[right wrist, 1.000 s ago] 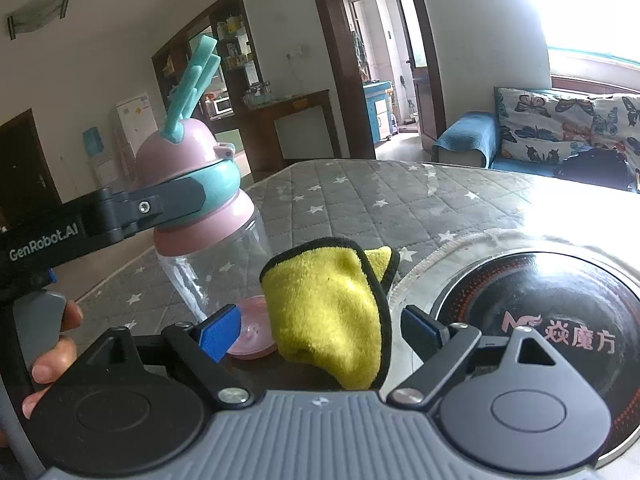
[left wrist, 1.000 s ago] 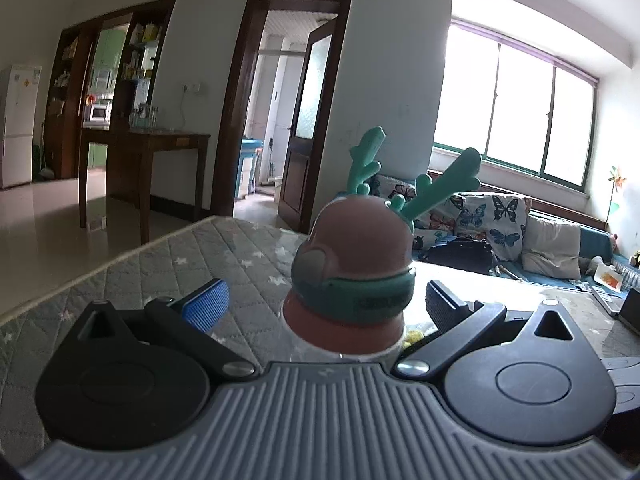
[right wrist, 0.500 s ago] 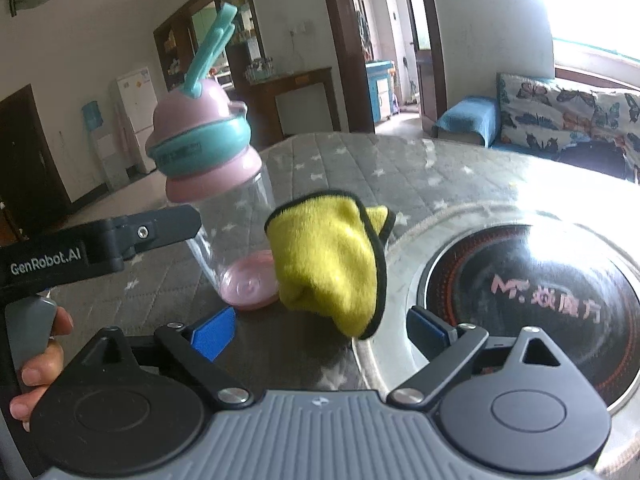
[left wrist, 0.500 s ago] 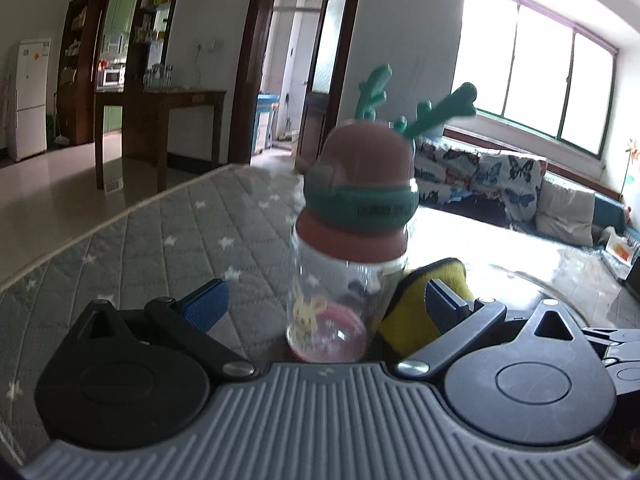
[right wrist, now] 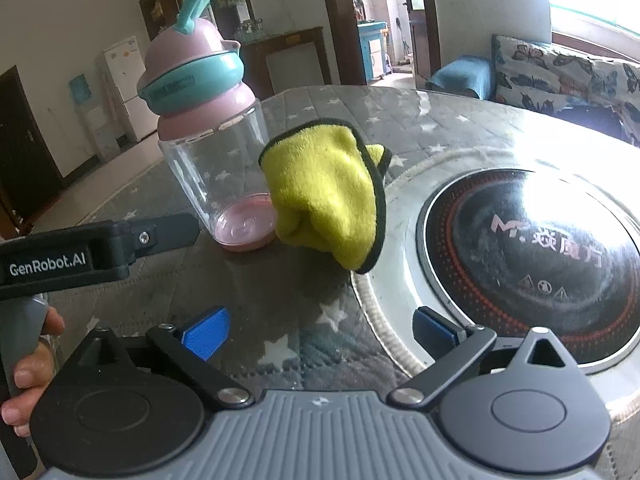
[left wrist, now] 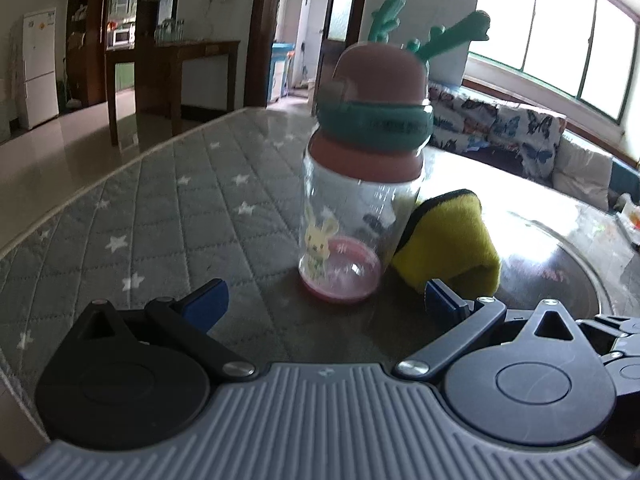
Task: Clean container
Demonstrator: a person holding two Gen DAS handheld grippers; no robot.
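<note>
A clear bottle (left wrist: 352, 220) with a pink and teal antlered lid stands upright on the grey star-patterned table cover; it also shows in the right wrist view (right wrist: 216, 148). A yellow cloth (left wrist: 448, 244) with a black edge lies crumpled against its right side, and shows in the right wrist view (right wrist: 328, 192). My left gripper (left wrist: 324, 306) is open and empty, just short of the bottle. My right gripper (right wrist: 320, 330) is open and empty, short of the cloth.
A round black induction cooker (right wrist: 532, 252) sits at the right on the table. The grey quilted cover (left wrist: 160, 216) spreads to the left. A sofa with butterfly cushions (left wrist: 512, 136) stands beyond the table. The left gripper's arm (right wrist: 92, 248) reaches in at the right view's left edge.
My left gripper let go of the bottle and drew back. My right gripper released the yellow cloth and pulled back too. Bottle and cloth now rest on the table.
</note>
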